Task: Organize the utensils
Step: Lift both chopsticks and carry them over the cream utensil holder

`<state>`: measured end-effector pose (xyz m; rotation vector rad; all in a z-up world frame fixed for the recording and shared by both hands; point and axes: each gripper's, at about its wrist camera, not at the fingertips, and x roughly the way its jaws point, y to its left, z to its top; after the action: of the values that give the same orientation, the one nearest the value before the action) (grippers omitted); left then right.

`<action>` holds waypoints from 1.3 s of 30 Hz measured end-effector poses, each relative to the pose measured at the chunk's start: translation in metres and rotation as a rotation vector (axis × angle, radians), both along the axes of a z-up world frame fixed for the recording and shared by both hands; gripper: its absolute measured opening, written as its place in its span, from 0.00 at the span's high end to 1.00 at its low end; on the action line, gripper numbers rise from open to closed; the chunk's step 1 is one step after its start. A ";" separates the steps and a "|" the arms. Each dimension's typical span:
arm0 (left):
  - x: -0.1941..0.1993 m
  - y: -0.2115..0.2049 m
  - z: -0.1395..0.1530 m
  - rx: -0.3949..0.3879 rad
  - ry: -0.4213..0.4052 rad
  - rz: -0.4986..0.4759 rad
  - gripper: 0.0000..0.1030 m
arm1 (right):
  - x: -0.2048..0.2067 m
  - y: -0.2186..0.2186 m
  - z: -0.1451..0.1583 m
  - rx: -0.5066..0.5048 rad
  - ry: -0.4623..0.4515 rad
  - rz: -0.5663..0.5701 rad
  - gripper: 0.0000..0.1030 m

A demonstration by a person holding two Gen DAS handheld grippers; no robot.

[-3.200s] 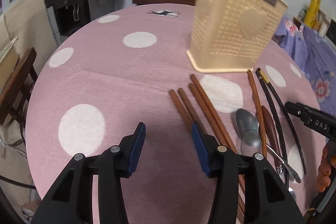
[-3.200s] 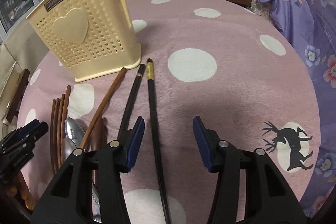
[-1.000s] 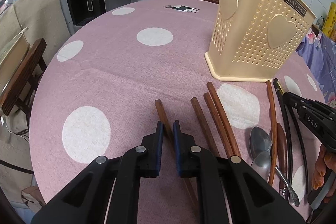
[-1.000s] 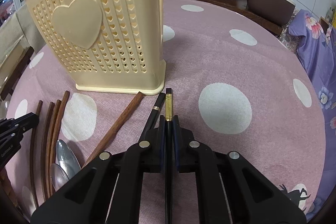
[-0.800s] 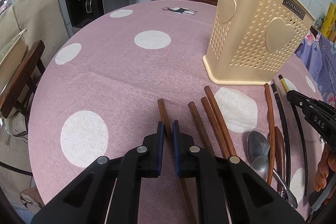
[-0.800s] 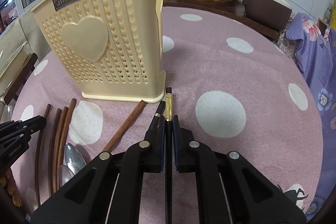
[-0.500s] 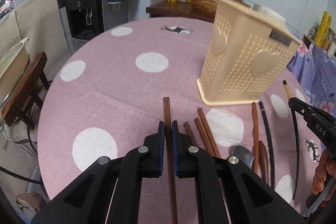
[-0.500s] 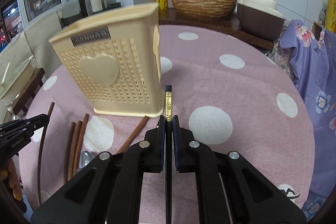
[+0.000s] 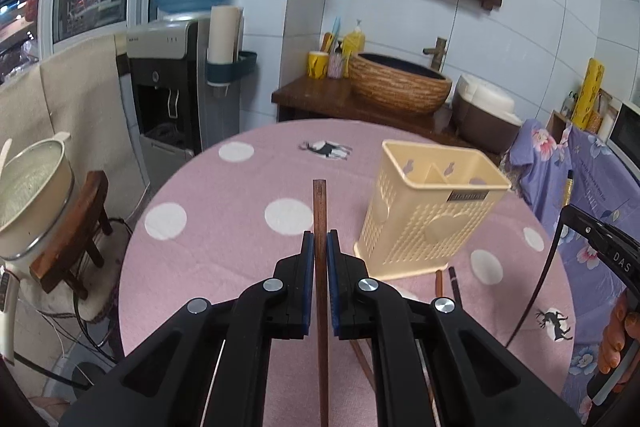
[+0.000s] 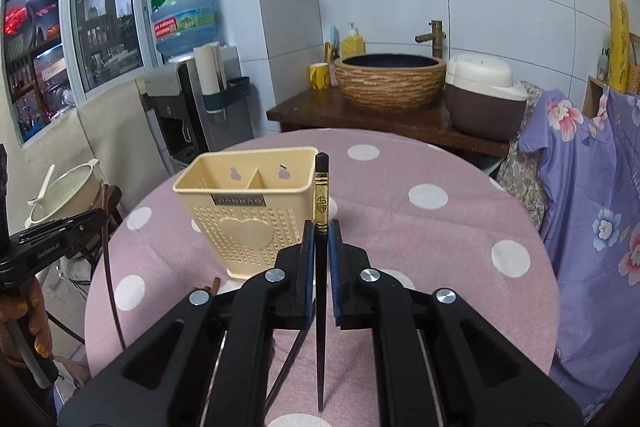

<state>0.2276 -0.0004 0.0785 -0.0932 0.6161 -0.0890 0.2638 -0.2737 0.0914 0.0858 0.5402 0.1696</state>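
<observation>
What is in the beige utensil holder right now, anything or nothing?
Nothing that shows: both compartments of the utensil holder look bare from above. The brown chopstick and the black chopstick are each clamped in jaws, outside it.

brown chopstick (image 9: 319, 211): looking like matt wood, grain showing faintly. black chopstick (image 10: 321, 195): showing a glossy lacquered finish, with a shiny gold band. utensil holder (image 9: 430, 211): reading as smooth cream plastic, perforated, slightly satin. counter (image 9: 224, 243): wearing a matt pink woven cloth with white dots. fingers (image 9: 307, 267): appearing as matt black plastic with blue rubbery pads and bright metal rivets.
</observation>
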 end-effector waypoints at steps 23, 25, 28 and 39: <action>-0.002 0.002 0.032 -0.017 -0.080 -0.029 0.93 | -0.003 -0.007 0.025 0.011 -0.018 0.018 0.93; -0.002 0.004 0.036 -0.018 -0.087 -0.030 0.93 | -0.002 -0.008 0.027 0.017 -0.016 0.023 0.93; -0.002 0.007 0.048 -0.028 -0.101 -0.034 0.93 | -0.002 -0.010 0.036 0.014 -0.024 0.027 0.93; 0.003 -0.008 0.159 0.009 -0.280 -0.061 0.93 | 0.007 0.000 0.145 0.008 -0.133 0.069 0.93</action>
<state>0.2302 -0.0082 0.2375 -0.0520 0.3395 -0.1551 0.2708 -0.2739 0.2360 0.0627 0.4104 0.2429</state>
